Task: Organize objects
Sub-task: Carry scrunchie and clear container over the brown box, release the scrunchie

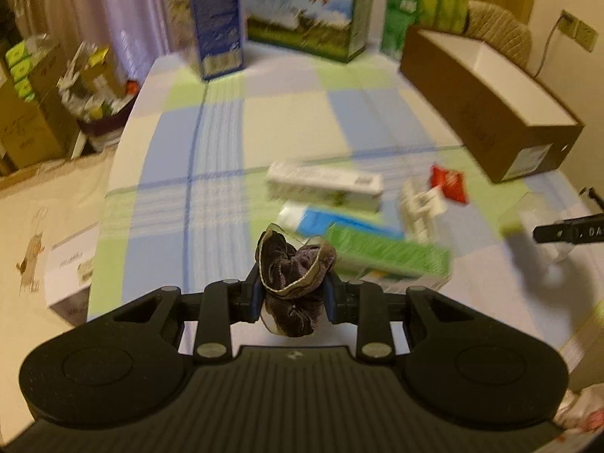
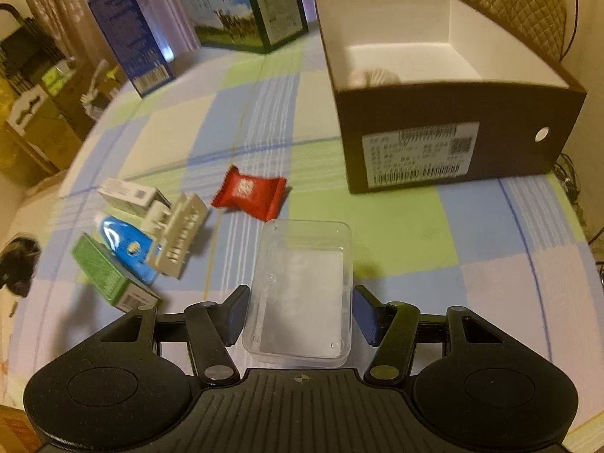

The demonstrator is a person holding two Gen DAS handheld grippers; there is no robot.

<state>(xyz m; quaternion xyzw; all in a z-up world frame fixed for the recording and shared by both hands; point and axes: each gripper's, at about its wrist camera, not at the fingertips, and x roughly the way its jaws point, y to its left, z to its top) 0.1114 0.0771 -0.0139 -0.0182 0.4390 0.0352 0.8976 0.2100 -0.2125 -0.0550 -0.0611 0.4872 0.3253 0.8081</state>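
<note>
A round table (image 2: pixel 415 234) wears a checked cloth of blue, green and cream. The open brown shoebox (image 2: pixel 460 128) sits on it. Left of that box lie a red sachet (image 2: pixel 251 196), a white clip (image 2: pixel 181 234), a blue tube (image 2: pixel 124 249) and two small cartons.

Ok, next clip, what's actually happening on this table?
A person is tidying small items with a handheld gripper in each hand. The left gripper is shut on a dark scrunchie, held above the checked tablecloth. The right gripper has its jaws on either side of a clear plastic case; whether they grip it is unclear. The open brown box sits ahead, with something pale inside. A red packet and small cartons remain on the cloth.
</note>
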